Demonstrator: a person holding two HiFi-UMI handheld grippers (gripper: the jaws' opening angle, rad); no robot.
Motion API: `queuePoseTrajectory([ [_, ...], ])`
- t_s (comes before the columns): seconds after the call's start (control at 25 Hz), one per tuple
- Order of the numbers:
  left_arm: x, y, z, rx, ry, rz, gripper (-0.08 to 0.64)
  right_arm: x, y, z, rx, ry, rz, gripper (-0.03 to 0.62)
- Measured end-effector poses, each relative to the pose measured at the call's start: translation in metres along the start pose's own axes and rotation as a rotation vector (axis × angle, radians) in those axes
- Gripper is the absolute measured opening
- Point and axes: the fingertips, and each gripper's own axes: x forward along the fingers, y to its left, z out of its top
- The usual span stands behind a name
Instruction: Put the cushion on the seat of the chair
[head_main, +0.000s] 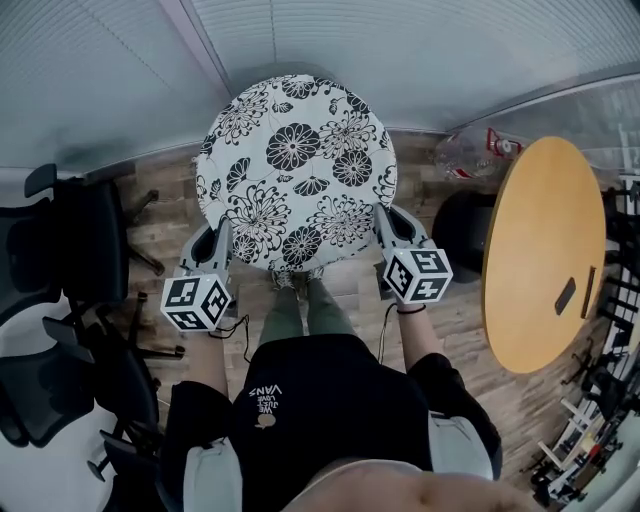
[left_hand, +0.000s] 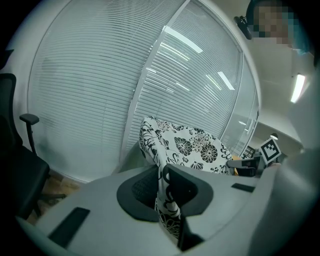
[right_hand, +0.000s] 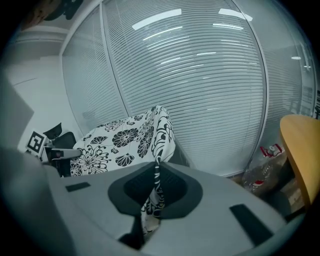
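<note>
Blinds (head_main: 100, 80) behind; L claw (head_main: 224, 236) + R claw (head_main: 381, 216) both clamped on floral cushion (head_main: 295, 170) edges.

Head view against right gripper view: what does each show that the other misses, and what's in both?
Only the head view: the person's legs, the cushion's full round outline, and a dark flat item on the wooden table. Only the right gripper view: the cushion's edge pinched between the right gripper's fingers. Both: the floral cushion, the table, the window blinds and a clear plastic bag beside the table.
</note>
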Motion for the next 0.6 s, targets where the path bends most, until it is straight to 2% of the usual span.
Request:
queuePoseTrajectory([
  [0.6,0.0042,0.001,-0.0004,-0.024,0.037,0.004,0.04,0.0065,-0.0027,-0.0029,0.006,0.059,-0.025,0.031],
])
